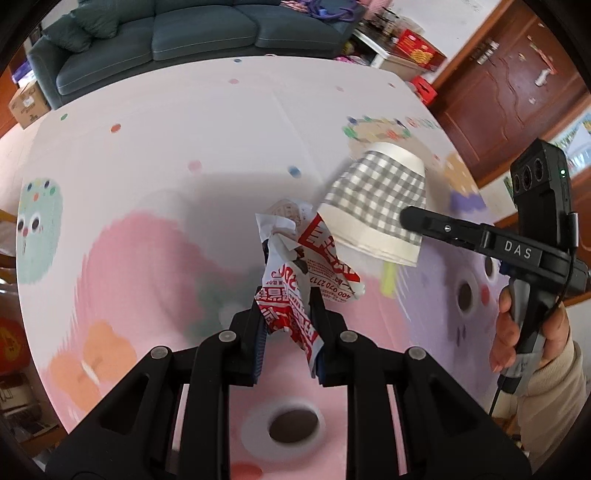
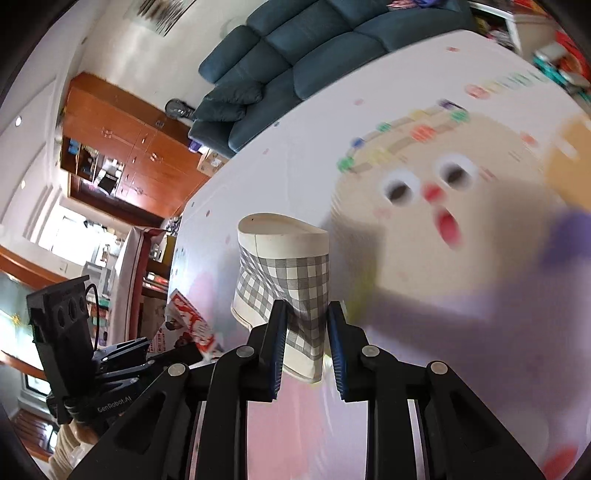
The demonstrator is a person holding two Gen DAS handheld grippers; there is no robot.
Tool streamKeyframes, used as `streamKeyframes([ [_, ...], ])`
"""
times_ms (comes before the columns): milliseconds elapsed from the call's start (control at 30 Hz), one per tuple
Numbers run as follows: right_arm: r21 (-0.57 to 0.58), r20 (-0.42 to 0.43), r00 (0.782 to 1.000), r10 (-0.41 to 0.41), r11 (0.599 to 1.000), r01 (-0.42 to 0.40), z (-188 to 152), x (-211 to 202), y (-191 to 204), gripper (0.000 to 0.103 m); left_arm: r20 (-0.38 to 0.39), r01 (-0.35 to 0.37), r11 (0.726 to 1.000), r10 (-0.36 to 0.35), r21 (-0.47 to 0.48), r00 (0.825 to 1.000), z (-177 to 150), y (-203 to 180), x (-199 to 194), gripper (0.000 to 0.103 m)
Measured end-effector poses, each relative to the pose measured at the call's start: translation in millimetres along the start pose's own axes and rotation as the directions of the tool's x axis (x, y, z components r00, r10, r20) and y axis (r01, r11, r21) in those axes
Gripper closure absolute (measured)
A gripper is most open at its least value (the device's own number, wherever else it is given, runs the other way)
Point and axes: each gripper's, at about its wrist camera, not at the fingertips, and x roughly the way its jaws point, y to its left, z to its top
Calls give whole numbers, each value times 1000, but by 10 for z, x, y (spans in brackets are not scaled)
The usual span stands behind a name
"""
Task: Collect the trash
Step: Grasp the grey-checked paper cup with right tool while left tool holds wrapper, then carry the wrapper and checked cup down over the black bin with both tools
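Fingers of left gripper (image 1: 286,314) pinch crumpled wrapper (image 1: 291,291); right gripper (image 2: 306,332) squeezes flattened checked paper cup (image 2: 286,280). Both off bench (image 1: 166,147); no bin visible, dropping remains.

Left gripper (image 1: 286,310): my jaws pinch a crumpled red-and-white wrapper (image 1: 291,291), which sticks up between the pads.
Paper cup (image 1: 376,203): grey checked, squashed, at two o'clock from the wrapper, touching its top edge.
Right gripper (image 1: 410,218): reaching in from three o'clock, I see one finger across the cup's side.
Hand (image 1: 517,332): at four o'clock, gripping the handle.
Tablecloth (image 1: 184,129): pastel cartoon faces.
Sofa (image 1: 166,33): twelve o'clock.
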Motion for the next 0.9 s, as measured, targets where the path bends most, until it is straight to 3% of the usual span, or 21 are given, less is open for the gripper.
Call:
streamKeyframes([
  [333, 63, 45, 999, 15, 998, -17, -1307, -988, -17, 82, -1, 89, 992, -89, 92, 996, -1016, -654, -443, 86],
  [633, 47, 86, 993, -79, 996, 75, -2582, -2034, -81, 82, 75, 92, 981, -106, 170, 992, -2134, -1434, -836, 86],
  [900, 37, 48, 985, -164, 986, 162, -3720, -2473, -210, 82, 46, 97, 958, -113, 271, 992, -3189, -2101, -701, 86],
])
